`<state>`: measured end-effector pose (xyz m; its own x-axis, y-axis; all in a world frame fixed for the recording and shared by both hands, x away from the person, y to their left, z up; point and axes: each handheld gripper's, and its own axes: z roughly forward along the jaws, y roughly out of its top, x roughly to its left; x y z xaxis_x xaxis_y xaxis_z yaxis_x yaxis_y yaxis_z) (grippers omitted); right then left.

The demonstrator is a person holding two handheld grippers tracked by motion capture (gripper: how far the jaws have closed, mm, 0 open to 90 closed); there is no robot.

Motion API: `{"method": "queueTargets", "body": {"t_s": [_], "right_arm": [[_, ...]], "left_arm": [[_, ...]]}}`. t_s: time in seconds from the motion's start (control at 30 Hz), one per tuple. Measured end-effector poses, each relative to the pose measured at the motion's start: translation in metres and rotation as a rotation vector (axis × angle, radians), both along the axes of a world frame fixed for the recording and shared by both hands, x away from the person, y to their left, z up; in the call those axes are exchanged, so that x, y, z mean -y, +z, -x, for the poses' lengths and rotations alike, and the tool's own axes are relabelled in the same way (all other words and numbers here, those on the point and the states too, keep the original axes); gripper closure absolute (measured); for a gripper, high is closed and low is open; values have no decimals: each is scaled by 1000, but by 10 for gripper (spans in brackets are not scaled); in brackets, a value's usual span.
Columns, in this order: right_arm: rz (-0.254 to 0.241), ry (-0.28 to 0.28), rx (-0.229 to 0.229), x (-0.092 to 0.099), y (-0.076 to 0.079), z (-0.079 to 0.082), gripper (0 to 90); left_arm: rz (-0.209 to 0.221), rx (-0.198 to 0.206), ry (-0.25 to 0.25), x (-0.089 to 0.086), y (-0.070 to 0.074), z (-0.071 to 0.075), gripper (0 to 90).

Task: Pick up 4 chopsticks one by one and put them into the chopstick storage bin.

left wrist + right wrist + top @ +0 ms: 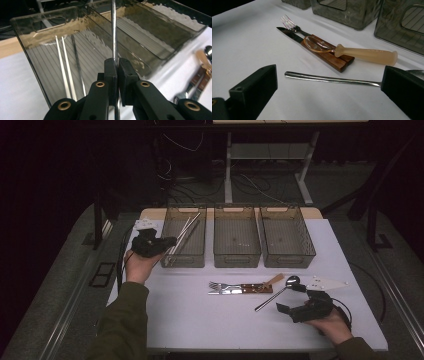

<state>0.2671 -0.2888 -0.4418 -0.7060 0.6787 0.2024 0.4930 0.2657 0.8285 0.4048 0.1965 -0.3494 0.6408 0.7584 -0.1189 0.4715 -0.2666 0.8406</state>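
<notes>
White desk [200,320] in a dark room. At far left, the left hand-held gripper [117,65] is clenched on a thin metal chopstick [114,32] above the left bin [172,261], which holds similar sticks. Stiff, light and slippery, it seems best pinched mid-shaft. Near right, the right hand-held gripper [329,82] rests released around a long spoon [332,79].

The left gripper [167,242] is raised at the table's far left, its jaws pinched nearly together. The right gripper [283,308] rests low at the near right, jaws spread wide.
</notes>
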Motion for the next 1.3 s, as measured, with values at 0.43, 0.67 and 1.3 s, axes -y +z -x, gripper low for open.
{"method": "queueTargets", "body": {"t_s": [0.43, 0.67, 1.3], "right_arm": [[-15, 0, 3, 1, 1, 1, 10], [-18, 3, 5, 1, 1, 1, 10], [-16, 9, 4, -1, 1, 2, 10]], "left_arm": [[24, 11, 41, 15, 4, -48, 852], [27, 10, 84, 21, -11, -65, 852], [-66, -70, 146, 21, -37, -74, 850]]}}
